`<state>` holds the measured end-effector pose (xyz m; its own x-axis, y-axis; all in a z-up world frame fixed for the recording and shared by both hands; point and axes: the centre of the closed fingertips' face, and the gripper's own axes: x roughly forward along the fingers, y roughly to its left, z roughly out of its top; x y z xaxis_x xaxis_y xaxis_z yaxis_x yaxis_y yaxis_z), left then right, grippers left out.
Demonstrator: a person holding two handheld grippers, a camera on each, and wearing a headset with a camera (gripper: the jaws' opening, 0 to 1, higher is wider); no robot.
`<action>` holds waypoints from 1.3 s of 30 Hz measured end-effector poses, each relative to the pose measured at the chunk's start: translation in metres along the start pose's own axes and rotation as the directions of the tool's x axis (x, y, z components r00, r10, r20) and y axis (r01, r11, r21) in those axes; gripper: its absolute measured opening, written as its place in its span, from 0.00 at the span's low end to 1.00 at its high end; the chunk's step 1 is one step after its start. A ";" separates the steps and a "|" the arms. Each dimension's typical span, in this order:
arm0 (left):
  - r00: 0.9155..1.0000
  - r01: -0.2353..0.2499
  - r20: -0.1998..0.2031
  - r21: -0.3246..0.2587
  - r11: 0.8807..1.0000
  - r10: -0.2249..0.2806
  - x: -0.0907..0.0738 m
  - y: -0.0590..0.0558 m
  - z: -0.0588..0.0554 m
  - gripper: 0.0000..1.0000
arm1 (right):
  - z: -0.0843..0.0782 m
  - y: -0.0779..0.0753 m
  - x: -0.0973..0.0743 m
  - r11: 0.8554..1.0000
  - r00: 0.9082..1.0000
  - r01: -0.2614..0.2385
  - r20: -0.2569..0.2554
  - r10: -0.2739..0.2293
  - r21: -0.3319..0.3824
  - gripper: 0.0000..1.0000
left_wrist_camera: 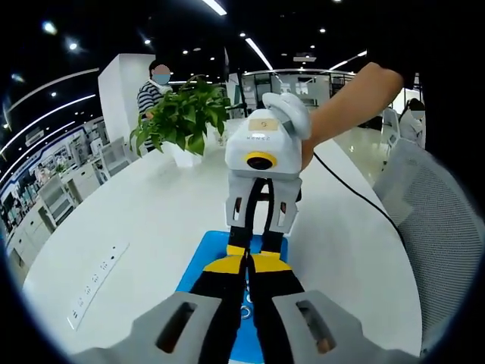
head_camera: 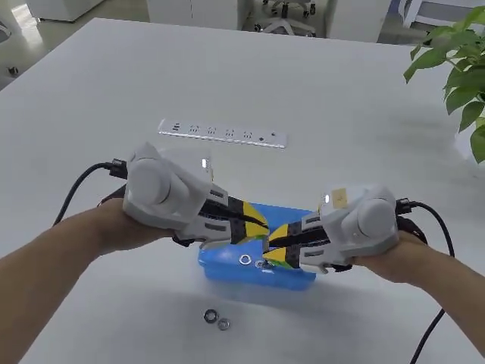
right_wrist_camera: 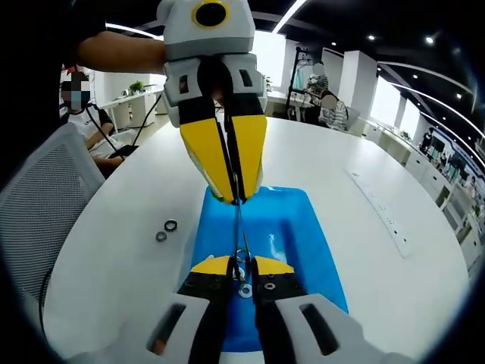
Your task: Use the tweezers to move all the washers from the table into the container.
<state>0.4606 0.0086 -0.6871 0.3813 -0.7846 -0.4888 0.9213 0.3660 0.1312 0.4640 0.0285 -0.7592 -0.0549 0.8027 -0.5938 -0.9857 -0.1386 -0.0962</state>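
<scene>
A shallow blue container [head_camera: 227, 274] lies on the white table, and both grippers meet nose to nose above it. My left gripper [head_camera: 261, 224] comes in from the left, its yellow jaws shut on the upper end of thin metal tweezers [right_wrist_camera: 238, 227]. My right gripper [right_wrist_camera: 242, 265] comes in from the right, jaws closed around the tweezers' lower end, where a washer [right_wrist_camera: 241, 256] sits at the tips. Two washers [head_camera: 245, 260] lie inside the container. Two more washers [head_camera: 217, 319] lie on the table in front of it, also in the right gripper view as washers [right_wrist_camera: 166, 230].
A white power strip [head_camera: 222, 133] lies behind the container. A potted plant [head_camera: 458, 76] stands at the table's right edge. Black cables trail from both grippers. A mesh chair [right_wrist_camera: 45, 205] stands by the near edge, and people are in the room beyond.
</scene>
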 end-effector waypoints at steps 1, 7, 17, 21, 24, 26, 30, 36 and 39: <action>1.000 0.000 -0.001 -0.002 1.000 0.000 0.000 0.000 0.000 0.05 | 0.000 0.000 0.000 1.000 1.000 0.000 -0.001 0.000 0.000 0.11; 1.000 -0.001 -0.006 0.004 1.000 0.001 0.000 0.001 0.000 0.05 | 0.000 0.001 -0.001 1.000 1.000 0.004 -0.010 -0.004 -0.006 0.14; 1.000 -0.008 -0.006 -0.008 1.000 0.008 -0.003 0.003 0.002 0.05 | 0.000 0.000 -0.008 1.000 1.000 0.024 -0.014 -0.024 -0.003 0.16; 1.000 -0.012 -0.003 -0.007 1.000 0.012 -0.005 0.005 0.004 0.05 | 0.000 0.000 -0.012 0.999 0.999 0.035 -0.017 -0.035 0.000 0.17; 1.000 -0.014 -0.003 -0.007 1.000 0.014 -0.007 0.005 0.004 0.05 | 0.001 0.000 -0.017 0.999 0.999 0.047 -0.013 -0.047 0.008 0.19; 1.000 -0.016 -0.003 -0.005 1.000 0.016 -0.009 0.006 0.005 0.05 | 0.002 0.000 -0.020 0.999 0.999 0.052 -0.010 -0.052 0.017 0.19; 1.000 -0.020 -0.005 -0.005 1.000 0.020 -0.012 0.006 0.006 0.05 | 0.002 0.001 -0.024 0.998 0.998 0.060 -0.013 -0.060 0.020 0.21; 0.999 -0.033 -0.015 0.001 0.999 0.033 -0.017 0.004 0.008 0.05 | 0.003 0.002 -0.033 0.995 0.996 0.088 -0.015 -0.087 0.048 0.28; 0.999 -0.035 -0.017 0.001 0.999 0.035 -0.020 0.003 0.009 0.05 | 0.002 0.004 -0.039 0.993 0.995 0.102 -0.016 -0.102 0.052 0.29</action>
<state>0.4561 0.0207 -0.6693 0.4122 -0.7627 -0.4984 0.9074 0.3930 0.1492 0.4619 -0.0022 -0.7353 0.0481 0.8032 -0.5937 -0.9931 -0.0251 -0.1144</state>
